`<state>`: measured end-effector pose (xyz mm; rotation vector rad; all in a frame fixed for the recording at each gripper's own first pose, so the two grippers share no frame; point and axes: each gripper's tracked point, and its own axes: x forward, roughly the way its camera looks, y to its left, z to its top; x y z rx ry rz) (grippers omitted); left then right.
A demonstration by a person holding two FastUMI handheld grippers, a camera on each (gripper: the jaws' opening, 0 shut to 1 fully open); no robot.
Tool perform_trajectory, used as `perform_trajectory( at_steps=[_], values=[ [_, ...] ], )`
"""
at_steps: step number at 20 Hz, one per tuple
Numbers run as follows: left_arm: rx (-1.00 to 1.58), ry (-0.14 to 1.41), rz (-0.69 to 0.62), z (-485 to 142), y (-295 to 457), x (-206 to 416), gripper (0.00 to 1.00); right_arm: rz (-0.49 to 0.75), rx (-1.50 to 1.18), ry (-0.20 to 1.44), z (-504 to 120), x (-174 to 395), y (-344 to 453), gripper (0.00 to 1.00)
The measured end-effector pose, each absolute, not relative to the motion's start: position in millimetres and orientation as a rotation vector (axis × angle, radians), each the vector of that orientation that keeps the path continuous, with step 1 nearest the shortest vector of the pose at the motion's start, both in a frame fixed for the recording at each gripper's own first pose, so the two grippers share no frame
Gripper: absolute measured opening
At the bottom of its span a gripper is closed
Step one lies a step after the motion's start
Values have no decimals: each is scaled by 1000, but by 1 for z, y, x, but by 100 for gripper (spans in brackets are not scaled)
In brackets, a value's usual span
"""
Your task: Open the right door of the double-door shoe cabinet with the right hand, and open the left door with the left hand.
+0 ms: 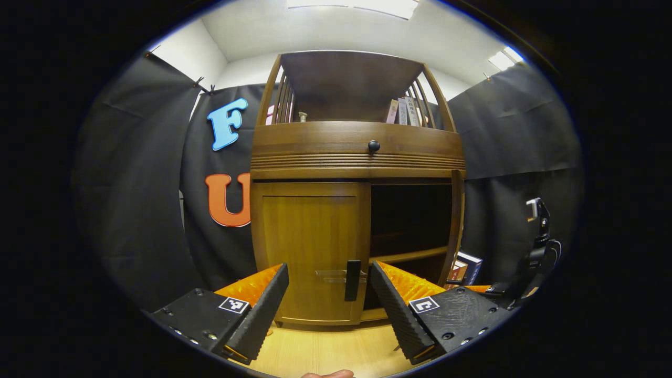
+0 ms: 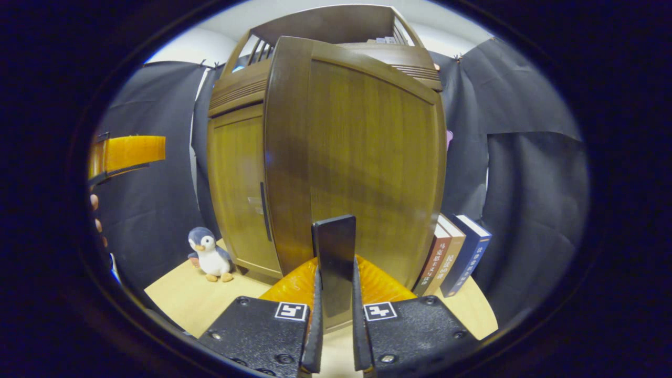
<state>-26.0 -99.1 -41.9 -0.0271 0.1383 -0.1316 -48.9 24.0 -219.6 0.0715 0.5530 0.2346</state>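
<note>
right door already swung wide, its black handle pinched between the right gripper fingers, so the left door is next: the left gripper, fingers wide, must close on that door's handle

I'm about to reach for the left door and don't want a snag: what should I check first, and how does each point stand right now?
1. Right door swung open: ok, and the shelf space behind it shows in the left gripper view.
2. Right claw shut on the right door's handle: ok, both fingers press it.
3. Left door shut: ok, not yet opened.
4. Left claw open wide enough: ok.
5. Left claw lined up with the left door's handle: ok, the handle stands between the fingers, a little toward one of them.
6. Left claw around the handle: cannot tell, it looks short of it.
</note>
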Motion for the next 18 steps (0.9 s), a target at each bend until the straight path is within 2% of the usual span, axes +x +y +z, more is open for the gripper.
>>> perform_trajectory(
  at_steps=[3,14,18],
  values=[
    [-27,143,-150,-46,-108,-25,95,215,58,554,-217,-56,11,27],
    [-27,154,-210,-53,-137,-13,95,115,6,591,-213,-80,-44,19],
    [-22,151,-235,-55,-148,-7,95,38,-23,614,-214,-84,-75,17]
  ],
)
